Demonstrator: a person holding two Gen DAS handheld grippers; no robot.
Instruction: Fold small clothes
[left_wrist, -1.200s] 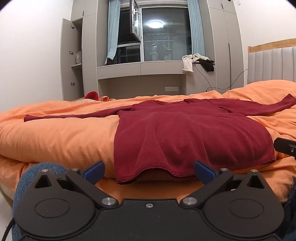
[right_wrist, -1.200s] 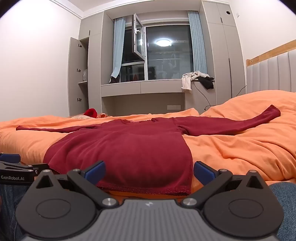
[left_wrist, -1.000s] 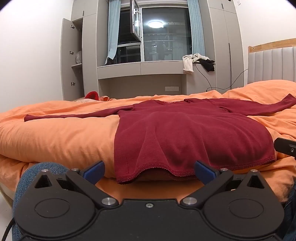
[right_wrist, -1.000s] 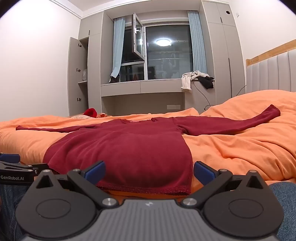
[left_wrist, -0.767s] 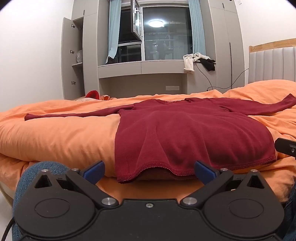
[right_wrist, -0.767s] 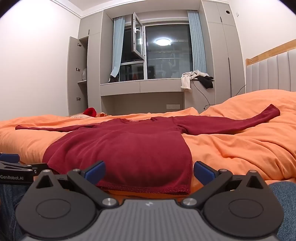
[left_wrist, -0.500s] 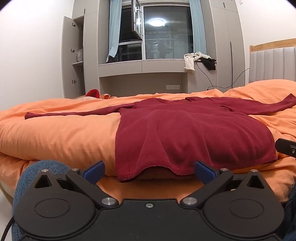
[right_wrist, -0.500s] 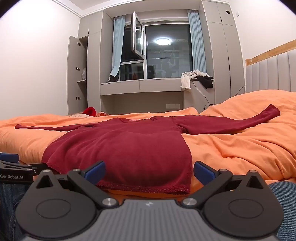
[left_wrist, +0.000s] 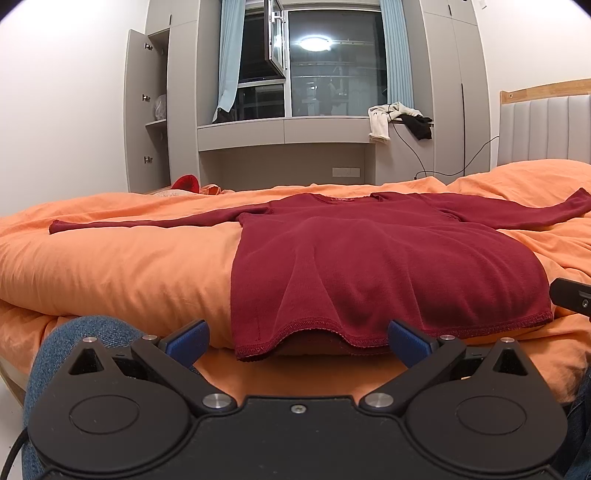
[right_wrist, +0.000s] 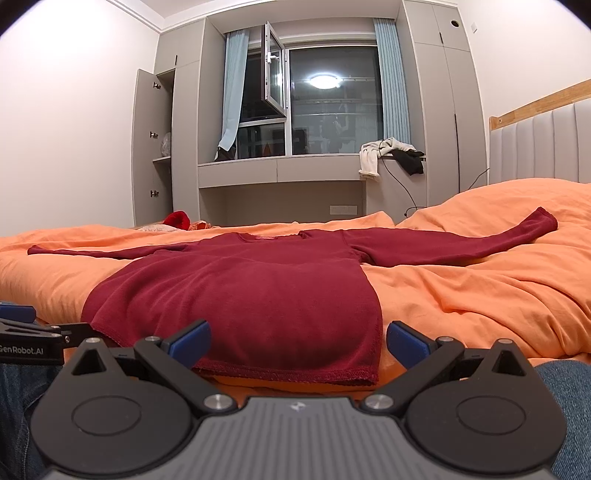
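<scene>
A dark red long-sleeved top (left_wrist: 369, 258) lies flat on the orange bed (left_wrist: 110, 266), both sleeves spread out to the sides, its hem toward me. It also shows in the right wrist view (right_wrist: 251, 291). My left gripper (left_wrist: 297, 338) is open and empty, low in front of the hem's left part. My right gripper (right_wrist: 297, 338) is open and empty, in front of the hem's right corner. The left gripper's side (right_wrist: 33, 339) shows at the left edge of the right wrist view.
The orange duvet (right_wrist: 480, 288) is rumpled at the right, below a padded headboard (right_wrist: 535, 144). Beyond the bed stand a grey wardrobe (left_wrist: 147, 110) with an open door and a window ledge (left_wrist: 295, 125) with clothes draped on it. A denim-clad knee (left_wrist: 74, 332) is at lower left.
Both views have shifted very slightly; the top and both open grippers stay as they were.
</scene>
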